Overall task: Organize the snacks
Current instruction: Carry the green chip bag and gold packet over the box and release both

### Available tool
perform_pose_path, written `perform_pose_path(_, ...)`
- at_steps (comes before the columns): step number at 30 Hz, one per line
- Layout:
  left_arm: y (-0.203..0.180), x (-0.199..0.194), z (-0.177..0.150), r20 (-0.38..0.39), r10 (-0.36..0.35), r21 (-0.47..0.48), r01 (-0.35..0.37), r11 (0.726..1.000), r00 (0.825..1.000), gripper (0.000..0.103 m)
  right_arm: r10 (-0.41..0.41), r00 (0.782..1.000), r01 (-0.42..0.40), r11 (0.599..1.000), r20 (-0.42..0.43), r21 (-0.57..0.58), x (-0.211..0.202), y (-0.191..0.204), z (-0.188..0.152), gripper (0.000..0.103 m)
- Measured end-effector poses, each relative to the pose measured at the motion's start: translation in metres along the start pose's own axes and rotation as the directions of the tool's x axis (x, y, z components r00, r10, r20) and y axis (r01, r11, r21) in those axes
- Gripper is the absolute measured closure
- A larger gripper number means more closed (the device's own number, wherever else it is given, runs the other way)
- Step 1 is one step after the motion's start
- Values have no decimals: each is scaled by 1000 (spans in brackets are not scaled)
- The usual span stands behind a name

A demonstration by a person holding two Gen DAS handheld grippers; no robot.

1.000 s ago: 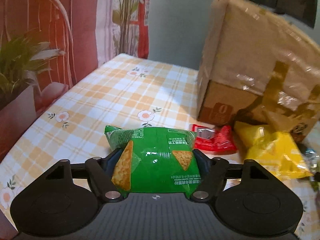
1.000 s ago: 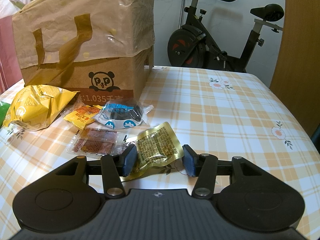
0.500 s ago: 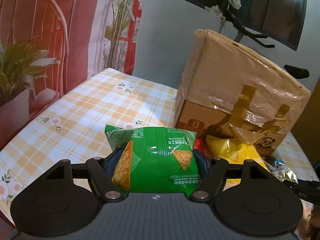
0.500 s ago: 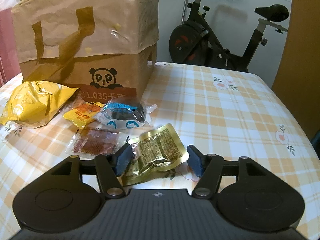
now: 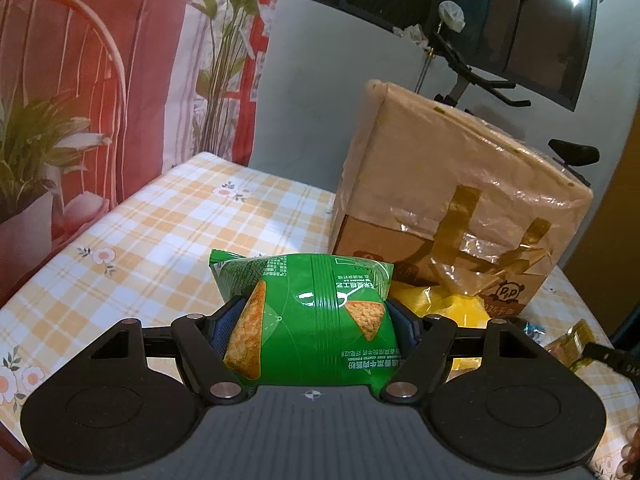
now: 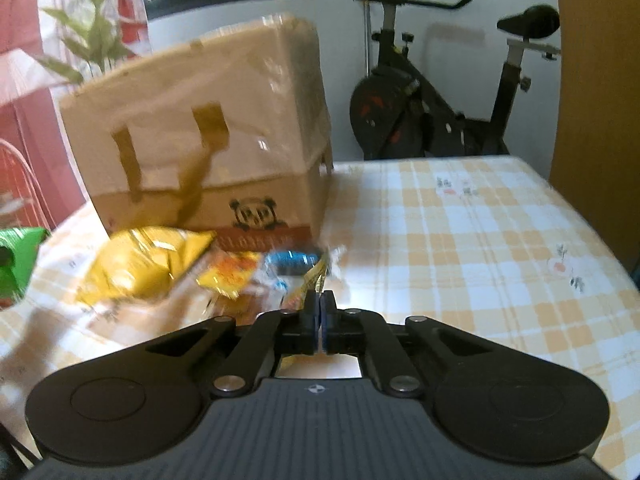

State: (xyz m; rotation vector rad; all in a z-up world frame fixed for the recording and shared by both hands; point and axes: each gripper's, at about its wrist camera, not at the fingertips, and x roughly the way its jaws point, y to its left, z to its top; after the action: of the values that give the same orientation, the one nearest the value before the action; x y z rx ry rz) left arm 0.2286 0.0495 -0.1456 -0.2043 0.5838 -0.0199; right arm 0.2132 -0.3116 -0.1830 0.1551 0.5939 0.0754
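Observation:
My left gripper (image 5: 316, 312) is shut on a green chip bag (image 5: 308, 312) and holds it above the table, left of the cardboard box (image 5: 452, 208). The green bag also shows at the left edge of the right wrist view (image 6: 18, 266). My right gripper (image 6: 320, 308) is shut on the edge of a gold foil packet (image 6: 310, 284), lifted off the table; the view is blurred. A yellow bag (image 6: 140, 264), an orange packet (image 6: 230, 274) and a blue-and-white packet (image 6: 292, 262) lie in front of the box (image 6: 208, 152). The yellow bag (image 5: 444, 308) shows behind the green one.
The box wears a tan plastic bag with brown handles and stands mid-table on a yellow checked cloth (image 6: 460, 240). An exercise bike (image 6: 440, 112) stands behind the table. A plant (image 5: 36, 152) and a red curtain are on the left side.
My left gripper has lifted the green bag higher above the table. My right gripper has closed on the gold packet and raised it off the cloth.

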Motion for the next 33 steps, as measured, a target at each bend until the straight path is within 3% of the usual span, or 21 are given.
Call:
perform_pose_path(10,-17,-16,23,112,-35,114,22,993,993,27,22,990,-17,999,139,-32,-35,13,41,102)
perform_pose_path(20,-52,-20,83,235,-129,201,82,976,963,27,116,942,-93,992,315,-87,-61,37,114,102)
perform_pose_path(27,-79,-3,126,282,-194,228,131,965,940,27,162,910,-105,981,381,-166,-48,56,163,102)
perform_pose_path(30,-91,13,141,289,-213,244,144,959,933,27,167,910,-100,977,380,-190,-29,61,180,102)
perform_pose_path(33,-103,36,153,275,-210,258,139,956,938,27,165,918,-98,976,361,-196,-2,65,193,102)
